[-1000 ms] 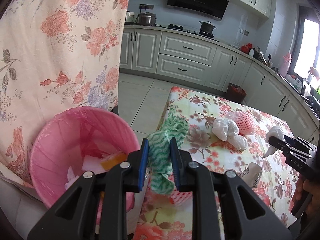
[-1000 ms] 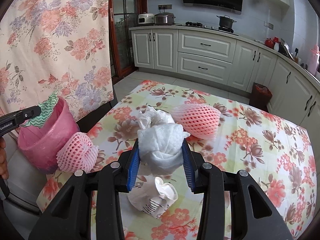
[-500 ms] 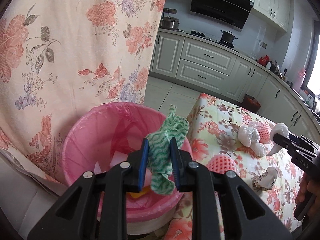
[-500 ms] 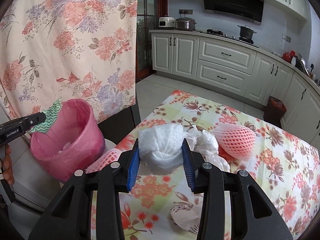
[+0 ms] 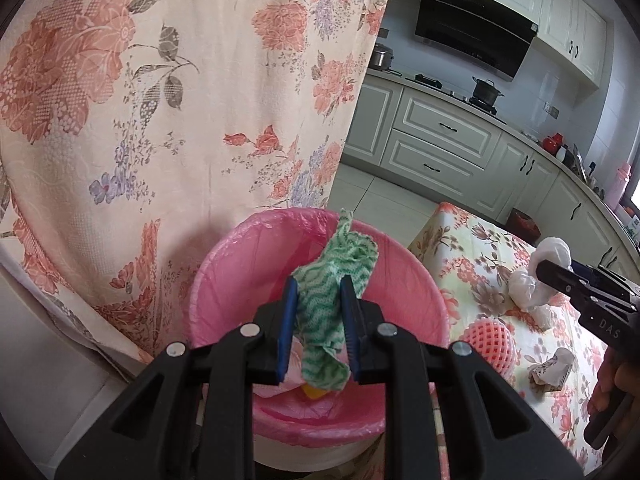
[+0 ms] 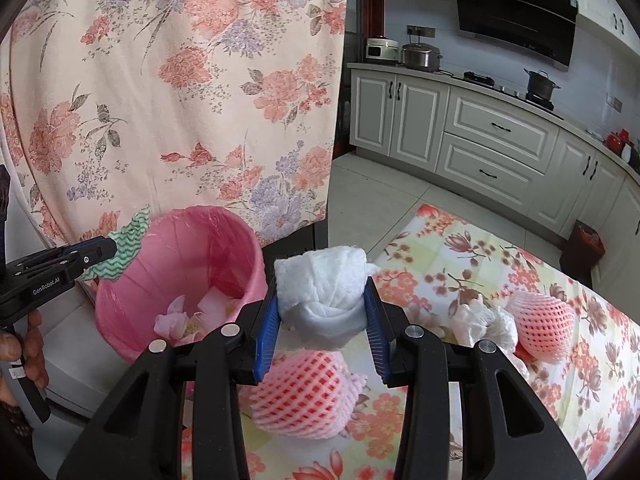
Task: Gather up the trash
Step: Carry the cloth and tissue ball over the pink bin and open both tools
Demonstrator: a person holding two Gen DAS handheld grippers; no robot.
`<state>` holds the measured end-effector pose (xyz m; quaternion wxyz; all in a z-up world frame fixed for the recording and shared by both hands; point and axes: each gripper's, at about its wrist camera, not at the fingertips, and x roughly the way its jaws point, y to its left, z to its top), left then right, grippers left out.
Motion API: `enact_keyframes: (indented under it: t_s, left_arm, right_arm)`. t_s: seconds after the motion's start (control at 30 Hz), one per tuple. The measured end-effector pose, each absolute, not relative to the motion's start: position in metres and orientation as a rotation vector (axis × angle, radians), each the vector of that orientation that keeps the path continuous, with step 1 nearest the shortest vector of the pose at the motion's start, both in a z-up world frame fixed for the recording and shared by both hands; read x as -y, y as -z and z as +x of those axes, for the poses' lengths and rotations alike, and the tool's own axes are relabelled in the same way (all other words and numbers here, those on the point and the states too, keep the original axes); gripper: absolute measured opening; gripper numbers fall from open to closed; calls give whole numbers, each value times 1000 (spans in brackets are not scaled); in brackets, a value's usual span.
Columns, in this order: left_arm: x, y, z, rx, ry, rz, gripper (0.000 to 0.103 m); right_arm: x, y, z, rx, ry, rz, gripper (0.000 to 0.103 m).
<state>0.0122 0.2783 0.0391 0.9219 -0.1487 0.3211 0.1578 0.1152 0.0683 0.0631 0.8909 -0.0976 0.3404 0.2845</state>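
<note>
My left gripper (image 5: 318, 292) is shut on a green-and-white wavy cloth (image 5: 332, 280) and holds it over the pink-lined bin (image 5: 224, 280), which has paper scraps inside. My right gripper (image 6: 322, 300) is shut on a white wad of tissue (image 6: 324, 292), above the table's left end, just right of the bin (image 6: 224, 248). The left gripper (image 6: 92, 258) with the green cloth (image 6: 128, 240) shows at the bin's left rim. The right gripper with its wad (image 5: 554, 252) shows at the right of the left wrist view.
On the floral tablecloth (image 6: 500, 268) lie two pink foam fruit nets (image 6: 300, 392) (image 6: 540, 324), a white plastic bag (image 6: 484, 320) and a crumpled paper (image 5: 550, 372). A floral curtain (image 6: 180, 80) hangs behind the bin. Kitchen cabinets (image 6: 480, 140) line the back.
Both grippers have moved left. The left gripper with the green cloth went from the table edge to over the bin. The right gripper carried the white wad toward the bin.
</note>
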Motion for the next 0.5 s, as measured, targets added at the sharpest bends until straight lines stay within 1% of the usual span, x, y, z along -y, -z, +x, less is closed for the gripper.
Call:
enact_keyframes:
  t_s: [0.5]
  left_arm:
    - [-315, -43, -3, -645, -389, -322, 22]
  right_arm:
    - [-151, -58, 114, -705, -708, -248, 38]
